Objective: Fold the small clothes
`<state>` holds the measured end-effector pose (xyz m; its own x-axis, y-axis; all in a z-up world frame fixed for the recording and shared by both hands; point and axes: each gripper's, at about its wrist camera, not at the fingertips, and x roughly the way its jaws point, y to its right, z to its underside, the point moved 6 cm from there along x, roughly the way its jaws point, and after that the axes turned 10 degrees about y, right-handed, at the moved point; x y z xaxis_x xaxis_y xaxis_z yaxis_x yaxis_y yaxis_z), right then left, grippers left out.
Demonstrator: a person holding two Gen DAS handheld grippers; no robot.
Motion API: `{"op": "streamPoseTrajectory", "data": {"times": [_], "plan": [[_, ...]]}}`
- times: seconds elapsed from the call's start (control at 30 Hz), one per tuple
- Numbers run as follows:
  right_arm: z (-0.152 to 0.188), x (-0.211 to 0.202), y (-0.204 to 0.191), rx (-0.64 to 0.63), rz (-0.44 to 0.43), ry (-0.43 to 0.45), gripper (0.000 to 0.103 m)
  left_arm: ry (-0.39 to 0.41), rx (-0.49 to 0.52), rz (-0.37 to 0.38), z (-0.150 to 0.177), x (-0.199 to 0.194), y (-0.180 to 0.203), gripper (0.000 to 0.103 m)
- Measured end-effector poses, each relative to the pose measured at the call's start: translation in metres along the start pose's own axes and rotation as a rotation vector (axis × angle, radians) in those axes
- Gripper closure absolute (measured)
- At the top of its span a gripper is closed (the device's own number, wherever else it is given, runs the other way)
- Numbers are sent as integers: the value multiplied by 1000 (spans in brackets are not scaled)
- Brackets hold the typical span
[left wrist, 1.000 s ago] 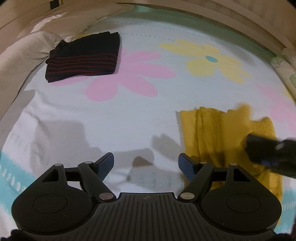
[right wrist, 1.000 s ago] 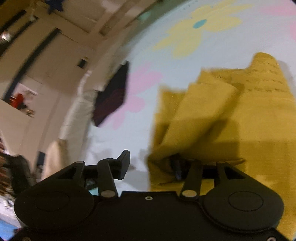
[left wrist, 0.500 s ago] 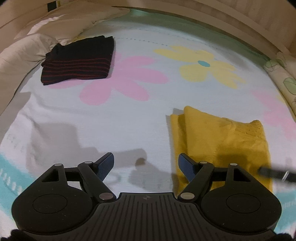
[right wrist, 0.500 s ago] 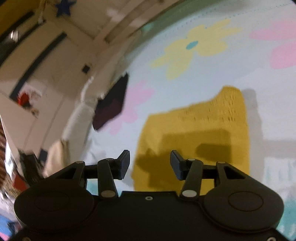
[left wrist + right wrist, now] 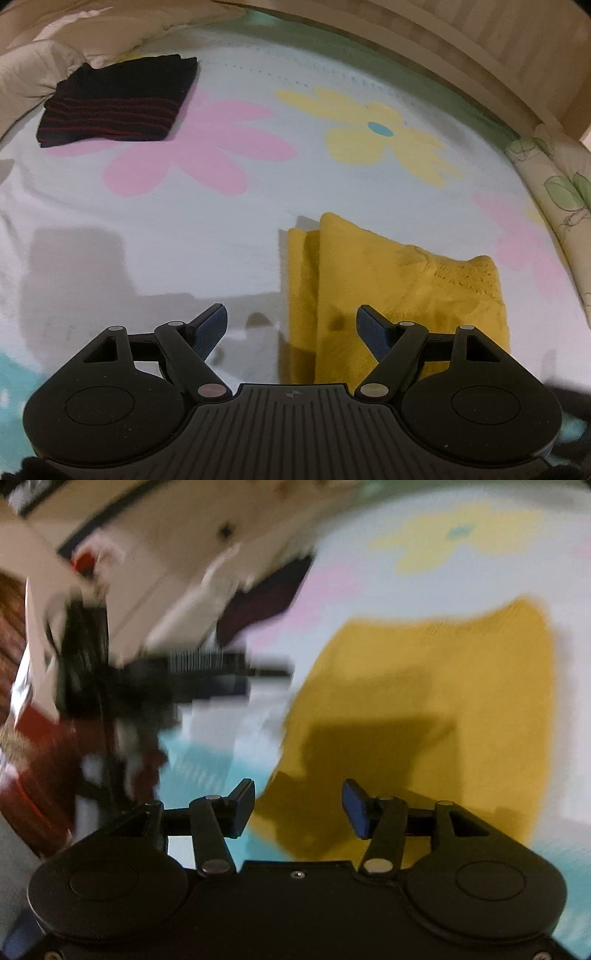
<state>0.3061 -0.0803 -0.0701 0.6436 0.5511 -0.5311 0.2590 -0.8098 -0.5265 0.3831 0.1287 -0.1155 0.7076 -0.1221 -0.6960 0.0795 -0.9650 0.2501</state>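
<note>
A folded yellow knit garment (image 5: 399, 291) lies on the flowered bed sheet (image 5: 192, 236), just ahead and right of my left gripper (image 5: 291, 325), which is open and empty with its right finger over the garment's near edge. In the blurred right wrist view the same yellow garment (image 5: 436, 701) lies ahead of my right gripper (image 5: 298, 805), which is open and empty above its near corner. The left gripper (image 5: 207, 672) shows there as a dark blur on the left.
A folded black garment with red stripes (image 5: 114, 103) lies at the far left of the sheet, also in the right wrist view (image 5: 269, 594). White pillows (image 5: 33, 66) lie behind it. A wooden bed frame (image 5: 480, 44) curves along the back and a leaf-print cushion (image 5: 554, 192) lines the right edge.
My right gripper has let go of the yellow garment and pulled back. The garment now lies flat and folded. My left gripper has moved a little closer to it.
</note>
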Motion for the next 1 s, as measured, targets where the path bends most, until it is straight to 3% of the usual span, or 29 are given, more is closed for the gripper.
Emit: {"op": "streamPoseTrajectory", "data": {"times": [0.1,0.2,0.4,0.47,0.53,0.57,0.77,0.83,1.0], "plan": [[-28,-17,27,37,118,136,32,-2,15,-3,2,10,10,27],[-40,-26,52,121,181,192,32,2,38,7,4,20,22,27],[-40,-22,72,186,195,188,32,-26,48,49,11,36,38,29],[-40,-21,75,189,199,184,32,-21,48,56,11,37,42,47],[-38,-25,78,203,201,191,32,-4,50,33,8,33,44,77],[-39,-26,80,209,204,197,32,9,54,18,8,29,45,84],[-39,-36,102,240,228,212,32,67,56,17,9,5,42,90],[-38,-37,105,230,242,209,32,78,53,-9,9,-3,33,98],[-40,-33,110,227,256,212,31,25,45,-22,17,10,17,96]]}}
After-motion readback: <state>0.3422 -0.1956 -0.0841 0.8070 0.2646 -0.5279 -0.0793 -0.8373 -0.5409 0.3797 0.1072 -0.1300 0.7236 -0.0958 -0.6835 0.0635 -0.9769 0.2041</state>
